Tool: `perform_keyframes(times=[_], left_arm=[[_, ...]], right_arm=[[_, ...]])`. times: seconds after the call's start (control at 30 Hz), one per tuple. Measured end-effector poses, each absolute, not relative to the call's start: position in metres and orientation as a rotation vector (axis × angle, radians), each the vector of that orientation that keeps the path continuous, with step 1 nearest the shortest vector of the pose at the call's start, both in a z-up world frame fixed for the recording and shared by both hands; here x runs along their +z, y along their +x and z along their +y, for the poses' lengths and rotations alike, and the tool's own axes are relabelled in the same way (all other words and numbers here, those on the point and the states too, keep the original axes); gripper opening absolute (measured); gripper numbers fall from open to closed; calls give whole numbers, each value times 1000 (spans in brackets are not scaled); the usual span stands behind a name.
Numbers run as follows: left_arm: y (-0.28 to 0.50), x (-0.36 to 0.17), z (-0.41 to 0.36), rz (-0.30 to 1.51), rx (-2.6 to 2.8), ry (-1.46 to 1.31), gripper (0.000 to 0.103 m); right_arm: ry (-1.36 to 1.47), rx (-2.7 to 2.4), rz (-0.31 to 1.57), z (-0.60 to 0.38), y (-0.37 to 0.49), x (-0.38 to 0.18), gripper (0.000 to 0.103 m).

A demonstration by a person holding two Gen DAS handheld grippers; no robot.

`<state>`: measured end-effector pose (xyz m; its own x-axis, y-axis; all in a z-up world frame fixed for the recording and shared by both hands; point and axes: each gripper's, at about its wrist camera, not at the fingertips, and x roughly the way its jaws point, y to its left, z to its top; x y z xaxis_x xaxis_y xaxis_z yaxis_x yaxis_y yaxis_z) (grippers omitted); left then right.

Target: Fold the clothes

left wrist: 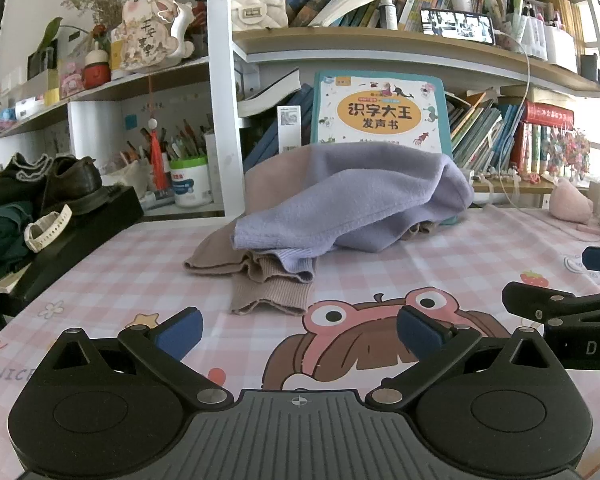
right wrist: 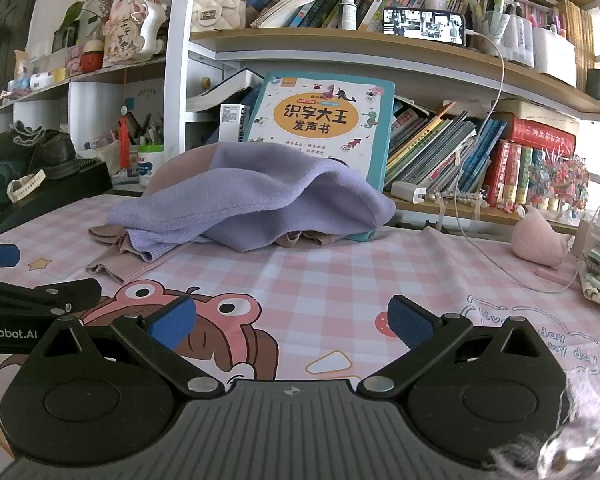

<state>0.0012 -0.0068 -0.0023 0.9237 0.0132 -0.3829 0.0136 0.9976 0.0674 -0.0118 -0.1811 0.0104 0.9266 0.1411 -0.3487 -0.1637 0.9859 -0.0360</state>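
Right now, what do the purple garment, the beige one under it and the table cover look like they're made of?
Purple garment: soft brushed knit or fleece, matte and fuzzy, with a ribbed cuff.
Beige garment: ribbed knit, judging by its vertical ridges and wavy hem.
Table cover: smooth printed sheet, probably plastic or coated fabric; lies flat, faint sheen.

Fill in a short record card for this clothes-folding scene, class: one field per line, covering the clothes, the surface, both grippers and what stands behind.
Clothes: purple garment draped over a beige knit garment, unfolded, in a heap
Surface: pink checked tablecloth with a cartoon print
Left gripper: open, holding nothing, short of the heap
Right gripper: open, holding nothing, short of the heap
Behind heap: teal children's book standing upright against the bookshelf
Far right: pink plush toy on the cloth
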Motion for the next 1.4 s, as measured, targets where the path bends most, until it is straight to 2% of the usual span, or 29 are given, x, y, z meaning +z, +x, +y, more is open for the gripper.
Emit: perform_keyframes(times=[1.4], left_arm=[[1, -1, -5, 396, 9, 65, 103]], right_arm=[[-59, 156, 346, -180, -11, 10, 103]])
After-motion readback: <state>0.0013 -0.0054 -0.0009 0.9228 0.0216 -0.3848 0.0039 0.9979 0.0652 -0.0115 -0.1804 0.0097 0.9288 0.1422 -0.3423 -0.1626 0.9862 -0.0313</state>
